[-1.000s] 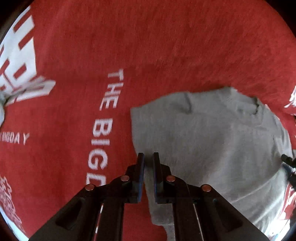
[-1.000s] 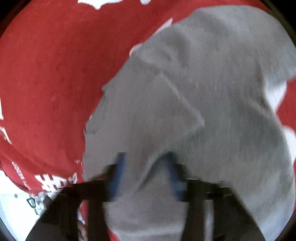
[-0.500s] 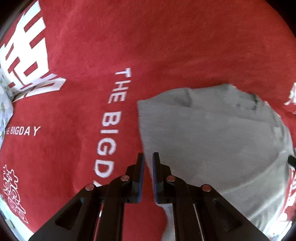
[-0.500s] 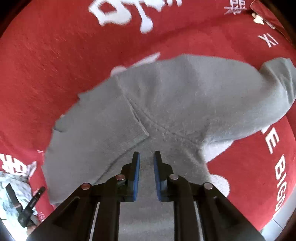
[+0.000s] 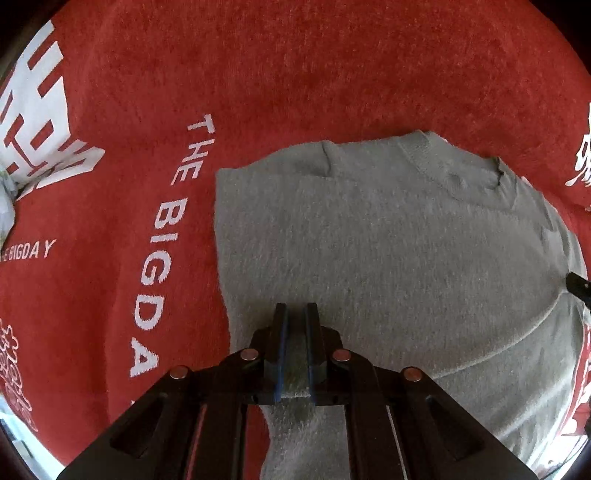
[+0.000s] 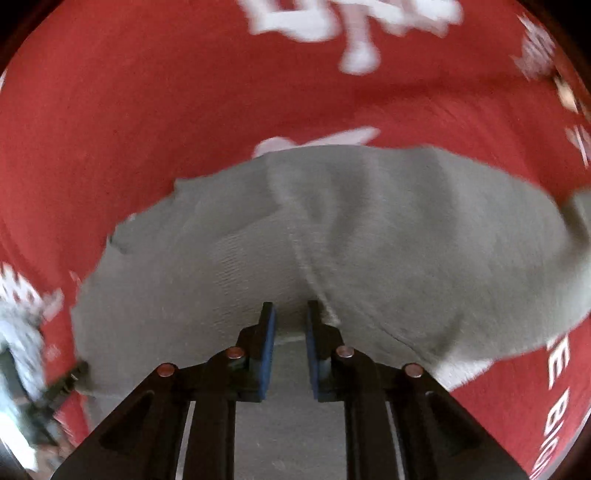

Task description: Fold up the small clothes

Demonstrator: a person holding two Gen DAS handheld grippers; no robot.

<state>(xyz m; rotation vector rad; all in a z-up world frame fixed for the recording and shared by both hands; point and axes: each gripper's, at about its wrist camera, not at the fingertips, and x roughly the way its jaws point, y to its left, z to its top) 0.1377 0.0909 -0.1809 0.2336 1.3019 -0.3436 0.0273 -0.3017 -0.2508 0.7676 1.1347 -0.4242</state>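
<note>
Left wrist view: the left tongs (image 5: pixel 295 314) point down over a grey garment (image 5: pixel 388 251) spread flat on a red cloth (image 5: pixel 295 74). Their blue-padded jaws are pressed nearly together, with a thin strip of the grey fabric showing between them; whether the pads bite on it cannot be told. The garment fills the right and near part of the view, its ribbed neckline (image 5: pixel 454 173) at the far side and its straight left edge running close beside white lettering (image 5: pixel 162 243) printed on the cloth. A large white printed character (image 5: pixel 40 122) lies far left. A dark tip, the right tongs (image 5: pixel 578 286), pokes in at the right edge over the garment.

Right wrist view: the picture is blurred. The right tongs (image 6: pixel 290 310) hang over the same garment (image 6: pixel 406 236), which spans the middle of the view on the red cloth (image 6: pixel 147 92), a seam running from far towards the jaws. The jaws stand narrowly apart and are closing, grey fabric visible in the gap. White print (image 6: pixel 351 26) marks the far cloth.
</note>
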